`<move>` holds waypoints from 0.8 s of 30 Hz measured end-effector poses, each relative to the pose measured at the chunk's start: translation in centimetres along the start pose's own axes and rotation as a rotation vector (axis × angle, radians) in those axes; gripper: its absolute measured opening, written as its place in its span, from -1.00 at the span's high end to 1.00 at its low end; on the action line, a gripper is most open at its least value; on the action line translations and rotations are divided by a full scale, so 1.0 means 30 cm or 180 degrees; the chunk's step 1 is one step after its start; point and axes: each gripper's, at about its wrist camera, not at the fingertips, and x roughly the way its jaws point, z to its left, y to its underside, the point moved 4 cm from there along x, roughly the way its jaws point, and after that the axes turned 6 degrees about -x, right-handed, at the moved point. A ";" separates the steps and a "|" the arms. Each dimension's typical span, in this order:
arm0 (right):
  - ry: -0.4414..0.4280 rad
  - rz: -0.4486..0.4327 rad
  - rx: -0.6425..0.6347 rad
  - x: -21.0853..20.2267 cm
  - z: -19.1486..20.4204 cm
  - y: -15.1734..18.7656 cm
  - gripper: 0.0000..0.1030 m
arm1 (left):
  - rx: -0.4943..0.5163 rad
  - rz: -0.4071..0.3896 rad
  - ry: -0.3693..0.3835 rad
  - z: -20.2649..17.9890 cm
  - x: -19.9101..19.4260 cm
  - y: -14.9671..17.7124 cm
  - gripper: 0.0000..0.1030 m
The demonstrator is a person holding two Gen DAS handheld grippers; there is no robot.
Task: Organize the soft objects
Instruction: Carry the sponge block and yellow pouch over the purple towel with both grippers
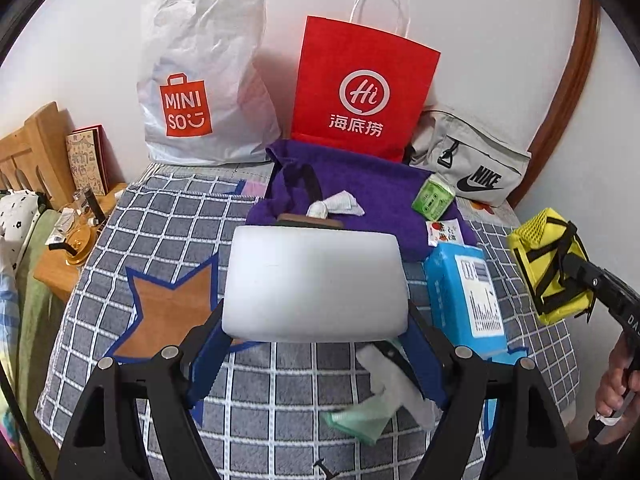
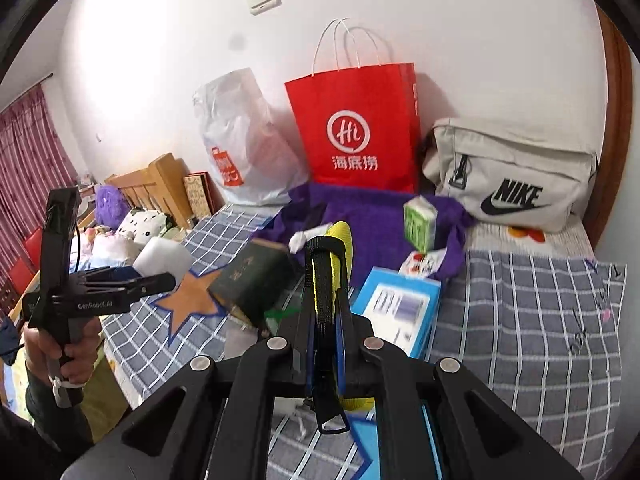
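Note:
My left gripper [image 1: 316,334] is shut on a white foam block [image 1: 316,284], held above the checked bed cover; it also shows in the right wrist view [image 2: 162,260]. My right gripper [image 2: 326,276] is shut on a yellow pouch with black straps [image 2: 340,240], seen at the right of the left wrist view [image 1: 550,266]. A purple towel [image 1: 360,188] lies by the wall with a rolled white cloth [image 1: 336,204] and a green tissue pack [image 1: 434,198] on it. A blue tissue package [image 1: 466,296] lies to the right. White and green cloths [image 1: 380,396] lie under my left fingers.
A white MINISO bag [image 1: 200,80], a red paper bag [image 1: 360,92] and a grey Nike bag [image 1: 476,160] stand against the wall. A dark green box [image 2: 256,280] sits on the checked cover [image 1: 120,240]. A wooden bedside stand [image 1: 60,256] is at left.

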 end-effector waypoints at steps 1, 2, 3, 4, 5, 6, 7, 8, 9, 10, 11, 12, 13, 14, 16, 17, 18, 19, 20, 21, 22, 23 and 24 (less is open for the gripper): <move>-0.0001 -0.0012 0.0000 0.011 -0.006 -0.016 0.85 | -0.0005 0.0009 -0.0004 0.001 0.008 -0.011 -0.53; -0.0007 -0.0015 -0.0008 0.021 -0.010 -0.028 0.85 | -0.0011 0.0016 -0.0009 0.001 0.015 -0.022 -0.53; -0.0003 -0.0023 -0.0006 0.031 -0.017 -0.041 0.85 | -0.0014 0.0018 -0.0012 0.002 0.020 -0.029 -0.53; 0.0003 -0.0029 -0.0007 0.046 -0.025 -0.055 0.85 | -0.0016 0.0024 -0.0018 0.004 0.027 -0.038 -0.53; 0.0004 -0.0030 -0.0012 0.059 -0.031 -0.067 0.85 | -0.0015 0.0030 -0.0029 0.005 0.035 -0.047 -0.53; 0.0004 -0.0032 -0.0005 0.075 -0.038 -0.080 0.85 | -0.0017 0.0032 -0.0039 0.007 0.041 -0.055 -0.53; 0.0008 -0.0034 0.0002 0.088 -0.043 -0.091 0.85 | -0.0023 0.0038 -0.0047 0.010 0.049 -0.063 -0.53; 0.0013 -0.0032 0.0002 0.103 -0.049 -0.101 0.85 | -0.0023 0.0045 -0.0049 0.013 0.057 -0.070 -0.53; 0.0022 -0.0027 0.0003 0.124 -0.058 -0.114 0.85 | -0.0025 0.0049 -0.0054 0.016 0.064 -0.076 -0.53; 0.0026 -0.0024 0.0006 0.140 -0.063 -0.123 0.85 | -0.0033 0.0053 -0.0065 0.021 0.074 -0.084 -0.53; 0.0021 -0.0017 0.0007 0.158 -0.069 -0.133 0.85 | -0.0043 0.0061 -0.0066 0.025 0.082 -0.090 -0.53; 0.0013 -0.0008 0.0009 0.175 -0.074 -0.141 0.85 | -0.0052 0.0072 -0.0059 0.028 0.090 -0.097 -0.53; 0.0005 0.0000 0.0016 0.195 -0.079 -0.151 0.85 | -0.0065 0.0087 -0.0053 0.033 0.100 -0.104 -0.53; -0.0002 0.0007 0.0021 0.213 -0.085 -0.158 0.85 | -0.0077 0.0104 -0.0060 0.038 0.112 -0.111 -0.53; -0.0014 0.0027 0.0005 0.249 -0.097 -0.174 0.85 | -0.0087 0.0130 -0.0072 0.042 0.132 -0.121 -0.53; -0.0019 0.0034 0.0003 0.264 -0.102 -0.180 0.85 | -0.0101 0.0137 -0.0075 0.045 0.142 -0.126 -0.53; -0.0023 0.0045 0.0004 0.280 -0.109 -0.185 0.85 | -0.0113 0.0151 -0.0066 0.044 0.155 -0.130 -0.53; -0.0023 0.0056 0.0008 0.300 -0.117 -0.193 0.85 | -0.0114 0.0160 -0.0057 0.043 0.161 -0.132 -0.53; -0.0023 0.0064 0.0011 0.316 -0.125 -0.199 0.85 | -0.0123 0.0172 -0.0049 0.041 0.173 -0.137 -0.53; -0.0027 0.0071 0.0018 0.329 -0.130 -0.204 0.85 | -0.0135 0.0181 -0.0048 0.040 0.183 -0.143 -0.53; -0.0041 0.0082 0.0031 0.349 -0.139 -0.211 0.85 | -0.0144 0.0196 -0.0053 0.038 0.197 -0.150 -0.53; -0.0055 0.0097 0.0046 0.370 -0.149 -0.216 0.85 | -0.0145 0.0203 -0.0062 0.036 0.206 -0.156 -0.53; -0.0059 0.0106 0.0057 0.386 -0.155 -0.221 0.85 | -0.0145 0.0206 -0.0070 0.035 0.214 -0.162 -0.53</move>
